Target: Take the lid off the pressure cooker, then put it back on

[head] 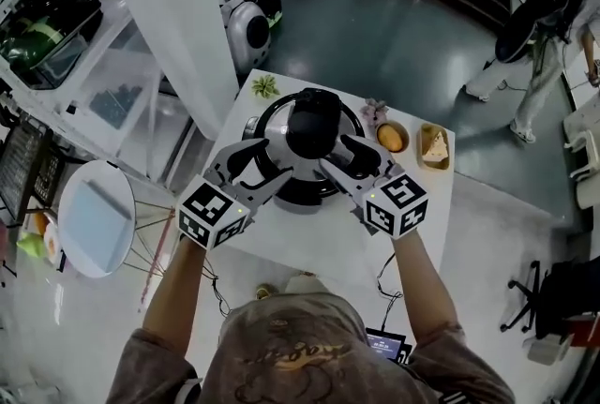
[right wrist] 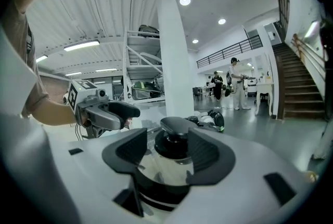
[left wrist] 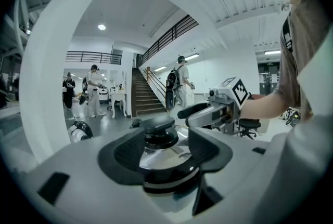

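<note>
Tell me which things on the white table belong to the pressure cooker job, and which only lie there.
For the job:
pressure cooker; its lid with the black knob, on the cooker; left hand-held gripper and right hand-held gripper, both open.

Just lying about:
small green plant; bowl with something orange; dish of food.

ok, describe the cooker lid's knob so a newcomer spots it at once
Find the white table in the middle of the head view; the round pressure cooker stands toward its far side. The knob is the big black dome at the centre of the shiny lid, unlike the green plant and orange-filled bowl nearby.
</note>
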Demonstrator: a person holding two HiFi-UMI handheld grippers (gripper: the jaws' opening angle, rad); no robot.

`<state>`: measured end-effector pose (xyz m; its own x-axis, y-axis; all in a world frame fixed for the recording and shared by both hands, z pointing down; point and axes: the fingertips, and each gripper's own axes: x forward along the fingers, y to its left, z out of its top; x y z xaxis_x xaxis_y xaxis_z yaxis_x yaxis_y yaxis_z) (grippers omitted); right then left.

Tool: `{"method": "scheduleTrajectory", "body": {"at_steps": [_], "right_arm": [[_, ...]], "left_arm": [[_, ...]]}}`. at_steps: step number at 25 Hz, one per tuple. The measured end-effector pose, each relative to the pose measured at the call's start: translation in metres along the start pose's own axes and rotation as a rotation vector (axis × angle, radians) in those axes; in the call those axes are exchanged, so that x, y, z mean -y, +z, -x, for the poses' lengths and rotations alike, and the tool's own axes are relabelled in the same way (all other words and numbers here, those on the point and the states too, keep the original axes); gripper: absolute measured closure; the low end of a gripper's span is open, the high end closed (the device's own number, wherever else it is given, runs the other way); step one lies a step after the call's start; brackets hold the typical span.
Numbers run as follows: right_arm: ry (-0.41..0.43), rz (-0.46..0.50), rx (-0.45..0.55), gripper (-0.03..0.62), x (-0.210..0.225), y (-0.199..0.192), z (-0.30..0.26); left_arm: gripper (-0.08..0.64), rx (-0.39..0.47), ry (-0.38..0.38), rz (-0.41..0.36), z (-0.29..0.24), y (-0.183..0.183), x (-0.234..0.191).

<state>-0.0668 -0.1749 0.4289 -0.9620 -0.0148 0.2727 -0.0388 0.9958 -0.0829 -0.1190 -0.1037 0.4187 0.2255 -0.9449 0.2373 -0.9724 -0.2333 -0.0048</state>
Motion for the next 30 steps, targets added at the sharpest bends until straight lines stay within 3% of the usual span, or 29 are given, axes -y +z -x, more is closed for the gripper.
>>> {"method": "scheduleTrajectory", "body": {"at_steps": [16,22,24,27,30], "right_arm": [[-0.18,-0.047,0.052,0.359,-0.122,-0.015,0.073],[-0.241,-0.039,0.076,0.36,-0.144,-0.027,0.108],[-0.262,-0.027,0.091,0.387,-0.148,-0.033,0.117],[-0.304,-0.013,0.122,0.457,-0.149,-0.042,0.131],[-0.338,-0.059,0.152,0.512,-0.146,-0.056,0.144]], "left_arm": [[0.302,0.06,-0.098,0.01,0.106,-0.014,0.062],[0.306,0.095,-0.073,0.02,0.125,-0.016,0.082],[0.326,0.113,-0.04,0.039,0.128,-0.023,0.085],[0.416,0.132,0.03,0.077,0.129,-0.037,0.087],[0.496,0.145,0.08,0.113,0.128,-0.048,0.091]]}}
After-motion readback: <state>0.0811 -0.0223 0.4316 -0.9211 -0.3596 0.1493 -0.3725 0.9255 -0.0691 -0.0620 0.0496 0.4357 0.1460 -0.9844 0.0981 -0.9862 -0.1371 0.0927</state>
